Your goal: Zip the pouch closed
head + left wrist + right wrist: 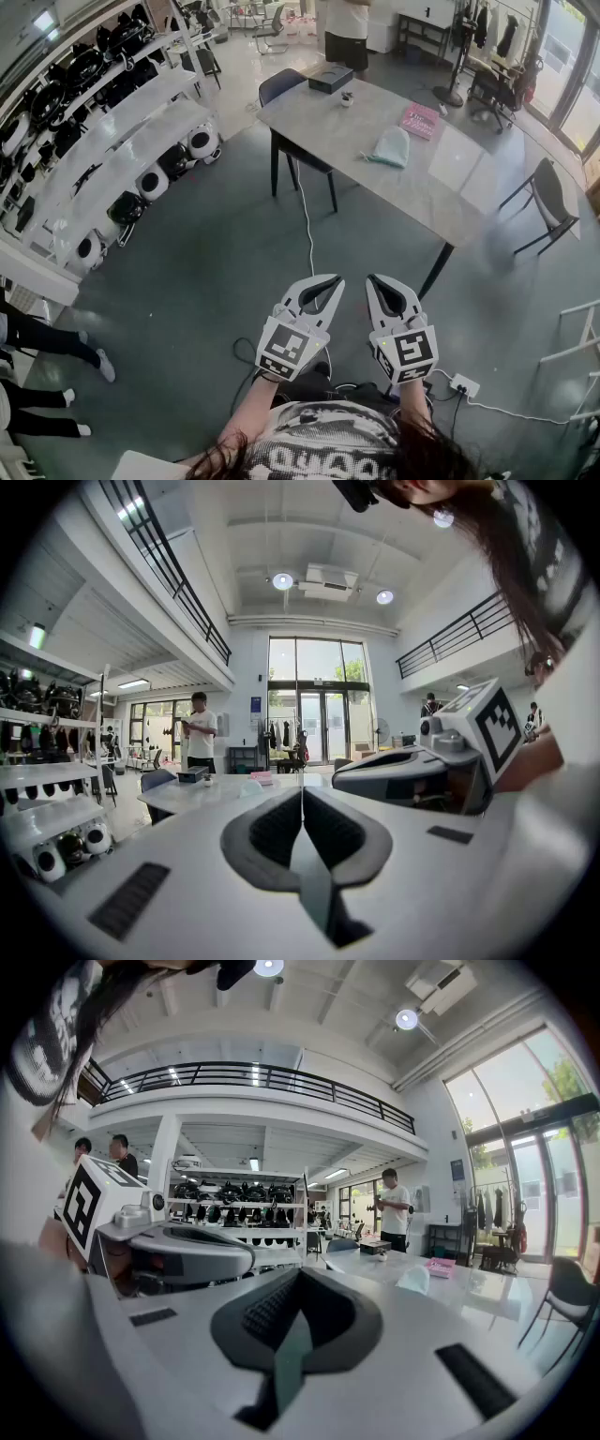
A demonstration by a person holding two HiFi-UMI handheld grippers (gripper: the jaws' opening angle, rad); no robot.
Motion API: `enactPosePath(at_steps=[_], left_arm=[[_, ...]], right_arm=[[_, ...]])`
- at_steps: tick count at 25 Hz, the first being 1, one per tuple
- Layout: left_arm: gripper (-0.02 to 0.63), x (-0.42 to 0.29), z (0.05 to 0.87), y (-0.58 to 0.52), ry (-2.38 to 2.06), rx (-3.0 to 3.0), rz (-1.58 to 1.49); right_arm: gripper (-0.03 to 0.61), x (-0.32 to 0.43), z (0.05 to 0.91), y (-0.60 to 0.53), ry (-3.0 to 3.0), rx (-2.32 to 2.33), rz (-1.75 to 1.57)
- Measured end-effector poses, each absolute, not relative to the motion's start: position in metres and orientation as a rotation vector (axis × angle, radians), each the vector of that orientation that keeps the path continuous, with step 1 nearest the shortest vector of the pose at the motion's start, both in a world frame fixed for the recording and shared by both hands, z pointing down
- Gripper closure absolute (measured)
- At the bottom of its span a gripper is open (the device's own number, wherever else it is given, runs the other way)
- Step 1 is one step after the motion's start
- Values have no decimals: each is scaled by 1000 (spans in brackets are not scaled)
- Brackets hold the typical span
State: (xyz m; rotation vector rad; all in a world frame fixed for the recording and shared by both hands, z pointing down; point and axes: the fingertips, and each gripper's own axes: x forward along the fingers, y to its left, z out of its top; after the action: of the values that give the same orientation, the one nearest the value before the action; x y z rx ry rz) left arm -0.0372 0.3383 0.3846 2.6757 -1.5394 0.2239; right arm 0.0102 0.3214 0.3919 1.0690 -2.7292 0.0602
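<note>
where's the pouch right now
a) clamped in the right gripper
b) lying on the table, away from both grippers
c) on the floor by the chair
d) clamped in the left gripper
b: the pale green pouch lies on the grey table near a pink book, while the left gripper and right gripper are both shut on nothing, over the floor short of the table.

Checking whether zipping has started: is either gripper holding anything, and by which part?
Nothing is held. The left gripper and right gripper both have jaws together and empty; the pouch lies untouched on the table.
</note>
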Motion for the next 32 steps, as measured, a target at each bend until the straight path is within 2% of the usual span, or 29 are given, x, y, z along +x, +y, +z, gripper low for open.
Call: enactPosePath(at_steps=[11, 20, 32], left_arm=[[600, -57, 392, 332, -1508, 2675, 215], [600, -46, 399, 300, -1471, 2669, 225], [600, -20, 416, 176, -1545, 2573, 296]], right_arm=[[581, -2, 398, 319, -2742, 1114, 110], [581, 11, 404, 287, -2737, 1145, 167], [581, 41, 419, 154, -2777, 1032, 230]])
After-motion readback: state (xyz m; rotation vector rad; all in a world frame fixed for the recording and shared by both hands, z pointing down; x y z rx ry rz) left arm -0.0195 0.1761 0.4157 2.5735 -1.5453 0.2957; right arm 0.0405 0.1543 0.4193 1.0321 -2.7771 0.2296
